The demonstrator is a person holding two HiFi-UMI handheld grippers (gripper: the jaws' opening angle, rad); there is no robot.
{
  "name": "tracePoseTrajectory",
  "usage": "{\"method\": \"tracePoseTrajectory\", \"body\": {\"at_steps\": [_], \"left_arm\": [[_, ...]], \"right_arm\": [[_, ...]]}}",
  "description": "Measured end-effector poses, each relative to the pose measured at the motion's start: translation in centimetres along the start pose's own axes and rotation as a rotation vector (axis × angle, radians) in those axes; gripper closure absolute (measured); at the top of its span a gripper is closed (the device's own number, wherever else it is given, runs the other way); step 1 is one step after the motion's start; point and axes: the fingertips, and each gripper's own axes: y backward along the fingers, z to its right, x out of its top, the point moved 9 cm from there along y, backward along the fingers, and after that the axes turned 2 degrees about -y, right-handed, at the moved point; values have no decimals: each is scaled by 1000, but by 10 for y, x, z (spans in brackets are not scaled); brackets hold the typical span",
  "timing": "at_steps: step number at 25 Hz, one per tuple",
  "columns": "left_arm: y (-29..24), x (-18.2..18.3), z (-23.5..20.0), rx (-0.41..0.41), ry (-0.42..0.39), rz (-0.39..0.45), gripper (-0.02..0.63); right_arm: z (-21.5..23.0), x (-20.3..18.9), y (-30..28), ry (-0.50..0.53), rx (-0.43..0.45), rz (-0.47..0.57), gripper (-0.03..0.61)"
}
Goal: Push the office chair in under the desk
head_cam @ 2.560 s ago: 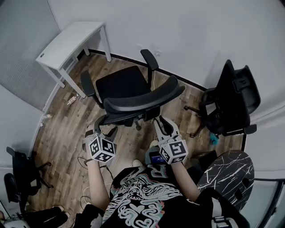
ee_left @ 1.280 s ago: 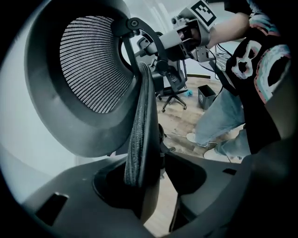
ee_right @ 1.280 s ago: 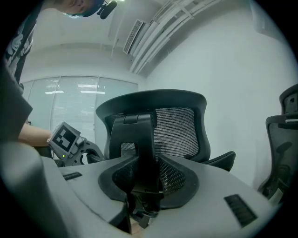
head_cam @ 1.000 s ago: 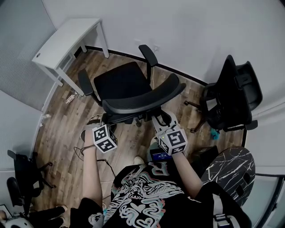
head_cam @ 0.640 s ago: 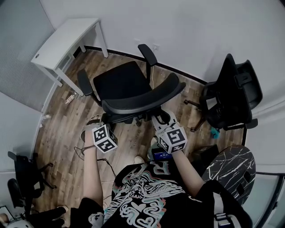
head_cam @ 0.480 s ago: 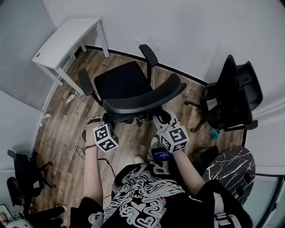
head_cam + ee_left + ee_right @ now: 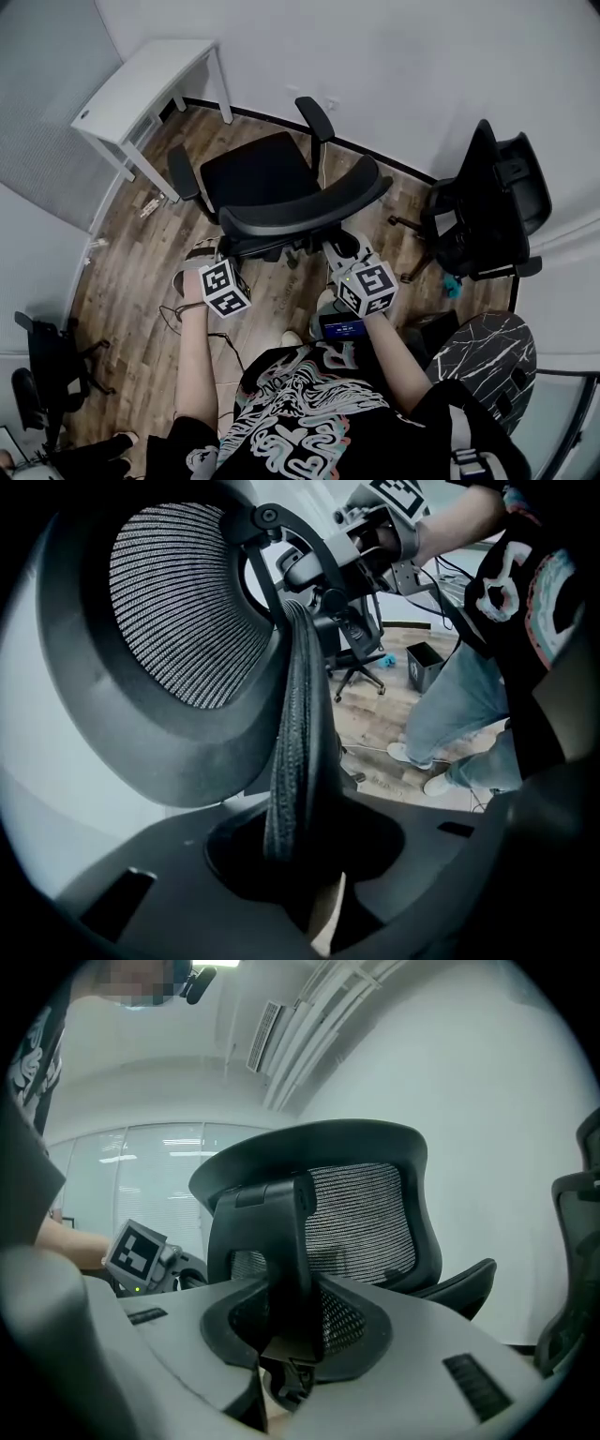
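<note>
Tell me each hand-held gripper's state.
Left hand-held gripper: just closed on the office chair's backrest rim.
Right hand-held gripper: shut on the backrest spine.

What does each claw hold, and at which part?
Both hold the office chair: the left claw, having just closed, pinches the backrest's edge; the right claw grips its rear support.

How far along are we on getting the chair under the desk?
Done: both grips are set. The left gripper has just been closing its jaws, and they now pinch the backrest's edge. The right gripper clamps the rear support.
In hand: holding the office chair, which stands well apart from the desk.
Left: the whole push, until the seat sits under the desktop.
</note>
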Motion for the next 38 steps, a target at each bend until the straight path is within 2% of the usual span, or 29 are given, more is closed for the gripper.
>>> {"method": "tracePoseTrajectory", "body": {"at_steps": [10, 18, 28, 38], "left_arm": [[0, 2, 3, 19, -5, 1, 482], [0, 1, 3, 31, -3, -3, 480], [1, -1, 1, 31, 5, -10, 480], [-3, 14, 3, 37, 19, -9, 482]], "right_arm": [[3, -1, 3, -18, 11, 8, 485], [5, -3, 1, -38, 60, 23, 484], [4, -1, -2, -43, 58, 27, 483], [20, 0, -1, -58, 49, 38, 480]]}}
